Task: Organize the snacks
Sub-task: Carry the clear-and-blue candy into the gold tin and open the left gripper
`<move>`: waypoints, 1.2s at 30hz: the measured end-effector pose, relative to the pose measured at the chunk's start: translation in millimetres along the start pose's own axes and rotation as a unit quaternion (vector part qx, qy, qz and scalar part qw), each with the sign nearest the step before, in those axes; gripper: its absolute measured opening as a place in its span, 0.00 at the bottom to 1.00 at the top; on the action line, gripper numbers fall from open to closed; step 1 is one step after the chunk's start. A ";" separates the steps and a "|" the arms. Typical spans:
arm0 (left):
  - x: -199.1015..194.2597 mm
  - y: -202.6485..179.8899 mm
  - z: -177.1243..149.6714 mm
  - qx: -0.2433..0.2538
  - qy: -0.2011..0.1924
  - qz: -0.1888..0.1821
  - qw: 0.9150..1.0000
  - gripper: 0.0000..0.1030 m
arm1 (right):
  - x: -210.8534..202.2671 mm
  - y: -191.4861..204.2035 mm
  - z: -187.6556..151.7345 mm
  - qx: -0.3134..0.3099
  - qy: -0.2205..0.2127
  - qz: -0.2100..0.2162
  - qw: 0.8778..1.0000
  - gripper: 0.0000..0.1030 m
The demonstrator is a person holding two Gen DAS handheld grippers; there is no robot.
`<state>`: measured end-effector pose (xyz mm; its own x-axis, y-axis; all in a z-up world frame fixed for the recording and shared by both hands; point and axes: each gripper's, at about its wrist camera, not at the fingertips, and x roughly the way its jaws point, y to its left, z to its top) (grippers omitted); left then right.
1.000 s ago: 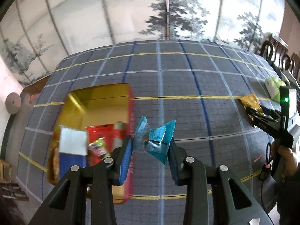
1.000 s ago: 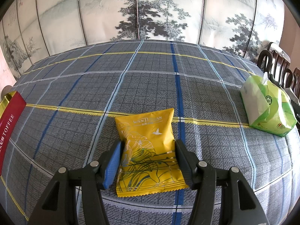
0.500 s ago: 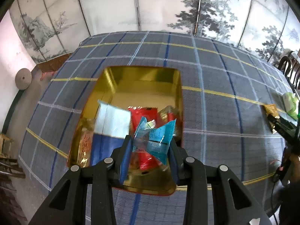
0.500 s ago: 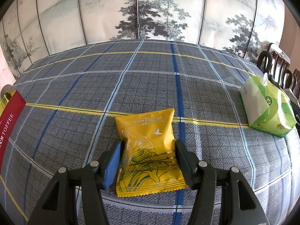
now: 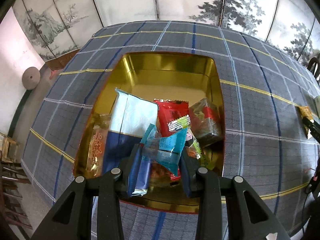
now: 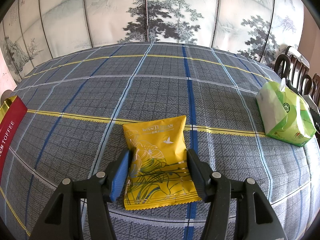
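Since the left gripper (image 5: 160,160) is clamped on the teal snack packet (image 5: 166,150) just over the gold tin's (image 5: 166,62) near edge, release low into the gap beside the red pack (image 5: 173,114).

left claw (image 5: 160,160): matte black forked arms, four round silver screws, blue ribbed pads on the inner faces
right claw (image 6: 158,170): same black build, four silver screws; blue ribbed pad at 9 o'clock, the 3 o'clock finger showing only black
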<state>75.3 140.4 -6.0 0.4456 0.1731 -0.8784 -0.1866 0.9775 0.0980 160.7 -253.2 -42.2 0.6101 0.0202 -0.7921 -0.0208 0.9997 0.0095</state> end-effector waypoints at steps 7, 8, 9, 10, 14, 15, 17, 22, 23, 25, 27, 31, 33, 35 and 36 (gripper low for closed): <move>2.3 -6.6 -0.7 0.011 0.001 0.007 1.000 0.33 | 0.0 0.5 0.0 0.000 0.000 -0.001 1.000 0.57; 2.4 -7.4 -0.6 0.012 0.001 0.008 1.000 0.33 | -0.2 1.0 0.1 0.000 0.000 0.000 1.000 0.57; 2.0 -8.1 -0.4 0.014 0.000 0.009 1.000 0.34 | -0.1 0.6 0.1 0.000 0.000 0.000 1.000 0.57; 1.5 -8.7 -0.2 0.016 0.000 0.010 1.000 0.35 | 0.0 0.3 0.0 0.000 0.000 0.000 1.000 0.57; -0.2 -10.3 0.3 0.021 -0.002 0.012 1.000 0.36 | -0.1 0.9 -0.5 0.000 0.000 0.000 1.000 0.57; -0.5 -10.5 0.2 0.022 -0.002 0.013 1.000 0.36 | -0.1 0.8 -0.5 0.000 0.000 0.000 1.000 0.57; -1.3 -10.8 -0.2 0.024 -0.001 0.014 1.000 0.36 | 0.1 0.0 -0.6 0.000 0.000 0.000 1.000 0.57; -4.1 -10.5 -1.0 0.027 -0.005 0.016 1.000 0.46 | 0.0 -0.5 -0.6 -0.001 0.000 -0.001 1.000 0.57; -4.6 -11.2 -1.5 0.027 -0.006 0.016 0.999 0.47 | -0.1 0.8 -0.4 0.000 0.000 -0.001 1.000 0.57; -7.3 -11.7 -2.1 0.031 -0.010 0.016 0.999 0.50 | -0.1 0.9 -0.4 -0.001 0.000 -0.001 1.000 0.57; -9.5 -11.9 -2.6 0.033 -0.013 0.017 0.999 0.52 | -0.2 -0.2 -0.6 -0.001 0.000 -0.001 1.000 0.57; -14.8 -11.9 -3.5 0.035 -0.020 0.015 0.999 0.55 | -0.1 -0.8 -0.7 -0.001 0.000 -0.002 1.000 0.57; -18.1 -12.3 -4.5 0.037 -0.025 0.018 0.999 0.56 | -0.1 0.3 -0.6 -0.001 0.000 -0.002 1.000 0.57; -22.0 -13.8 -6.2 0.042 -0.034 0.027 0.998 0.57 | -0.1 -0.5 -0.7 -0.001 0.000 -0.002 1.000 0.57; -24.2 -14.7 -6.9 0.046 -0.038 0.033 0.998 0.58 | -0.1 0.1 -0.7 -0.001 0.000 -0.002 1.000 0.57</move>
<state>61.3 121.0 10.7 0.5010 0.2422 -0.8309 -0.1385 0.9701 0.1992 160.1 -253.1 -42.5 0.6099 0.0158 -0.7923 -0.0205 0.9998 0.0042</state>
